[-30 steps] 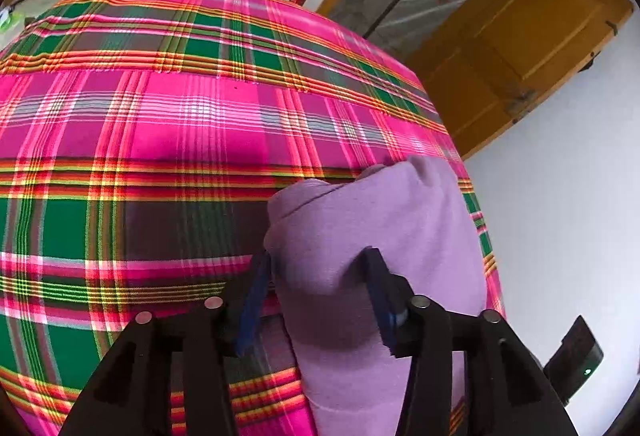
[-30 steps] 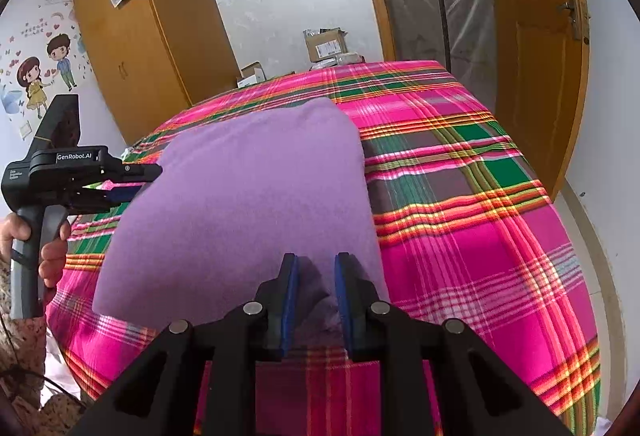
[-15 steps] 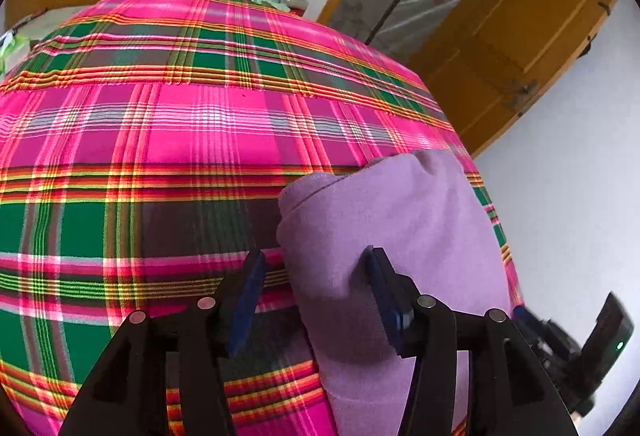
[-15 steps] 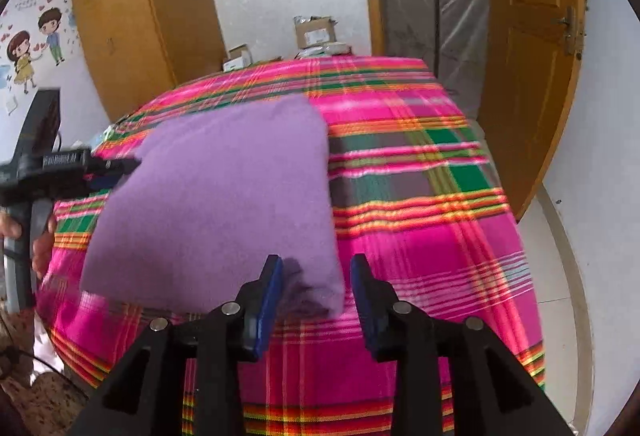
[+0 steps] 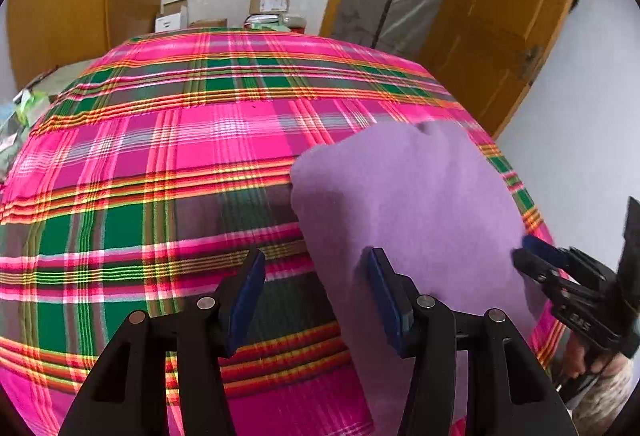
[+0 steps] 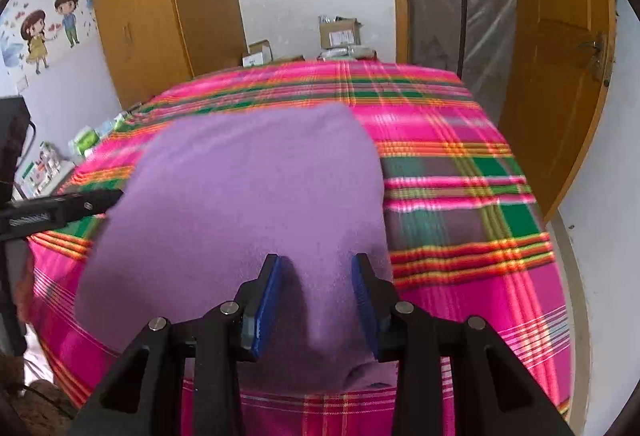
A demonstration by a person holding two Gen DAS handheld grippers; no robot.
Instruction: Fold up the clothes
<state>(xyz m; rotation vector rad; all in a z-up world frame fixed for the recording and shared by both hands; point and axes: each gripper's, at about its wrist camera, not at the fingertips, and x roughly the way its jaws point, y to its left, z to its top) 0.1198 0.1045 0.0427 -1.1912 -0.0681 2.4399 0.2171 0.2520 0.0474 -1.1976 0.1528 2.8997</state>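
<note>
We see a folded purple garment lying flat on a bed covered by a pink and green plaid cloth.

Our right claw stands wide open, and its 2 blue pads hold nothing. The near edge of the garment lies between and under these pads, and the rest of it spreads out ahead of the claw and to its left. Whether the pads touch the fabric, we cannot tell.

Our left claw is open too and empty. Its right pad is over the near left part of the garment, while its left pad is over the bare plaid cloth. From this claw, the garment extends ahead and to the right.

In the left wrist view, the right claw appears at the right edge, with its tip at the far side of the garment. In the right wrist view, the left claw comes in from the left, with its tip at the garment's left edge.

Beyond the bed, ahead of both claws, some cardboard boxes stand near the wall.
</note>
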